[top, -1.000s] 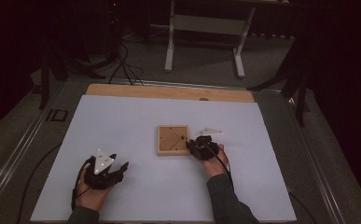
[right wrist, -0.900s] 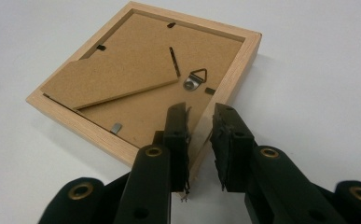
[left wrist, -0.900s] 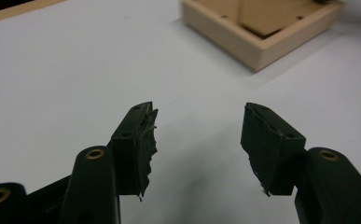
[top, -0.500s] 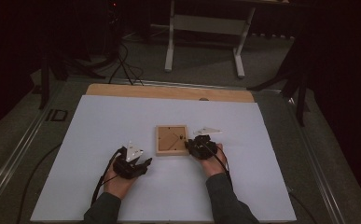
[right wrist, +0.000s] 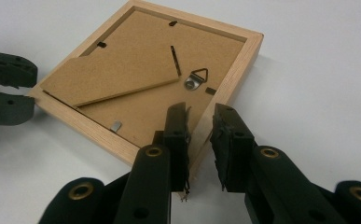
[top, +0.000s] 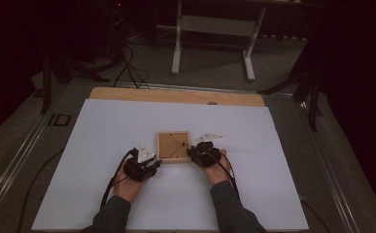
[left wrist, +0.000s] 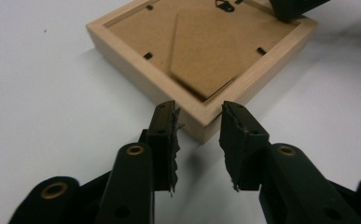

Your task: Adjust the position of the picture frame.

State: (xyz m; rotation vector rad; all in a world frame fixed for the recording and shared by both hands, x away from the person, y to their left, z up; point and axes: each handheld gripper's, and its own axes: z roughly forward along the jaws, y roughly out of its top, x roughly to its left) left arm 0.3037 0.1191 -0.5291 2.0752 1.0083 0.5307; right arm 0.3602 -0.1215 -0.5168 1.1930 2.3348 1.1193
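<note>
The left gripper has just been closing; its jaws straddle a corner of the wooden picture frame without pressing yet. The right gripper pinches the opposite rail. Face down on the white surface, the frame looks light, stiff, glass-fronted: hold the rails.

The white tabletop lies bare on every side of me. The frame sits between my left hand-held gripper and my right hand-held gripper, blocking the straight path between them; beyond it, nothing stands in my way.
</note>
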